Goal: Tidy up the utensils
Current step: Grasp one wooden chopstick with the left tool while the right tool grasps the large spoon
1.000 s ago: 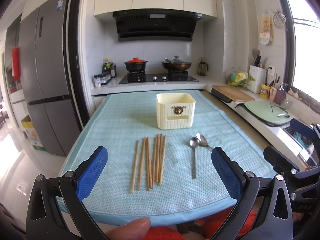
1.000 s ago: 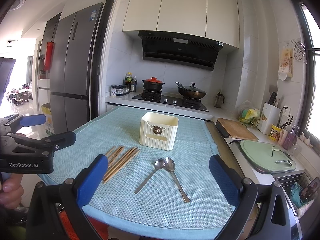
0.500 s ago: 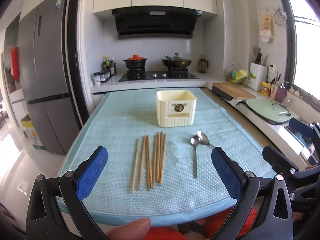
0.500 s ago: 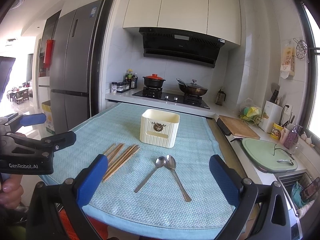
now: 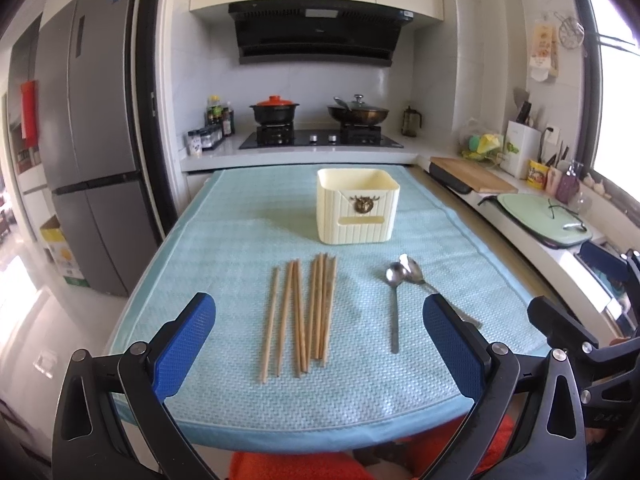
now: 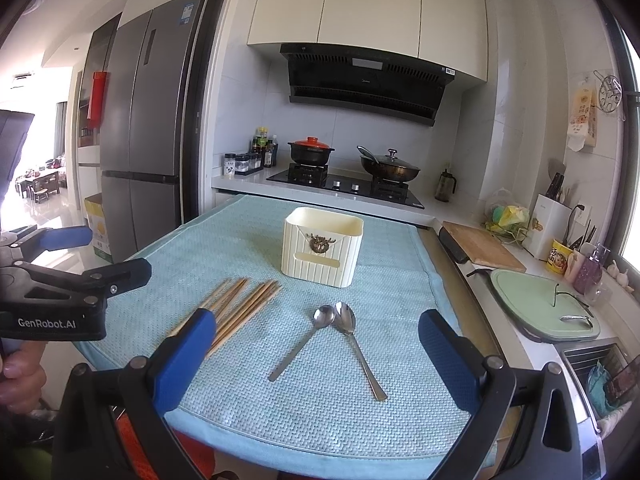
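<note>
A bundle of wooden chopsticks (image 5: pixel 304 312) is lying flat on the light blue cloth (image 5: pixel 248 232) covering the worktop, their long axes running from the near edge toward the cream holder box (image 5: pixel 358 206) that is standing upright farther back. Just to the right of them, two metal spoons (image 5: pixel 400 280) are resting with bowls touching and pointing toward the box, their handles spreading apart toward the near edge. The left gripper (image 5: pixel 318 344) is hovering over the near edge, its blue fingers (image 5: pixel 182 346) spread wide and holding nothing. The right gripper (image 6: pixel 314 360) is hanging likewise above the near edge in front of the spoons (image 6: pixel 336 318), fingers (image 6: pixel 446 362) wide apart and empty, well short of the box (image 6: pixel 322 246).
</note>
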The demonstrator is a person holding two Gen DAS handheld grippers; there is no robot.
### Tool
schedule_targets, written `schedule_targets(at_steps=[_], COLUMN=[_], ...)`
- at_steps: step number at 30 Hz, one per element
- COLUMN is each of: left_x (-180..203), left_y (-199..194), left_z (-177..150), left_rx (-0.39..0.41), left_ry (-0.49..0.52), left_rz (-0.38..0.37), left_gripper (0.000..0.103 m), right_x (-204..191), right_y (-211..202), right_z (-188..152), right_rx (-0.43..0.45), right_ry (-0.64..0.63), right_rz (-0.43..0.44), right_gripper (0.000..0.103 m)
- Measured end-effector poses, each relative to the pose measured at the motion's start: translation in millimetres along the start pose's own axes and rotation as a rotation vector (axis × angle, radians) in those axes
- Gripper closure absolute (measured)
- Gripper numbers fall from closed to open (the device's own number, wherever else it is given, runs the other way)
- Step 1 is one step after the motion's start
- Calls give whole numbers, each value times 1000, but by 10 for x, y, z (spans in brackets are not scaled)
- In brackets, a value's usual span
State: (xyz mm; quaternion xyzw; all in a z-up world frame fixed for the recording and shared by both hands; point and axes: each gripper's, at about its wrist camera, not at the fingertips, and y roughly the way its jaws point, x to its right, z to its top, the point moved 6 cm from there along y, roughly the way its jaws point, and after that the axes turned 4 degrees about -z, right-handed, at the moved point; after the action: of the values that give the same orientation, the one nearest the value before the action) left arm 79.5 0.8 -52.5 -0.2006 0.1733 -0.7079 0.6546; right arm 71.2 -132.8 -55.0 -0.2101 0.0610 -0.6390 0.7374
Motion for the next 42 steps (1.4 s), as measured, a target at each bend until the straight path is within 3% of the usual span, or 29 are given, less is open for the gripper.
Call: schedule_targets(at_steps=[6,10,22,30,42], left_x=[-9,-127,-631,-681,-1055], left_y=[139,250,738,927,1537], left_z=[-20,-38,-262,-320,-296], left_rx=[-41,-60,-216,-249,-312], left_ry=[16,12,-121,-111,-106], left_rz=[-16,21,115,98,76], left_gripper=[0,0,0,0,0], right_x=[17,62,180,527,713], right_y=[124,245,631,896,1391], right_z=[-6,-33,-180,-310,-822], right_rx=[-22,-46,-135,-158,-330], right_ry=[-2,13,57,80,128], right_rz=[9,5,16,-29,14], right_gripper=[0,0,0,0,0])
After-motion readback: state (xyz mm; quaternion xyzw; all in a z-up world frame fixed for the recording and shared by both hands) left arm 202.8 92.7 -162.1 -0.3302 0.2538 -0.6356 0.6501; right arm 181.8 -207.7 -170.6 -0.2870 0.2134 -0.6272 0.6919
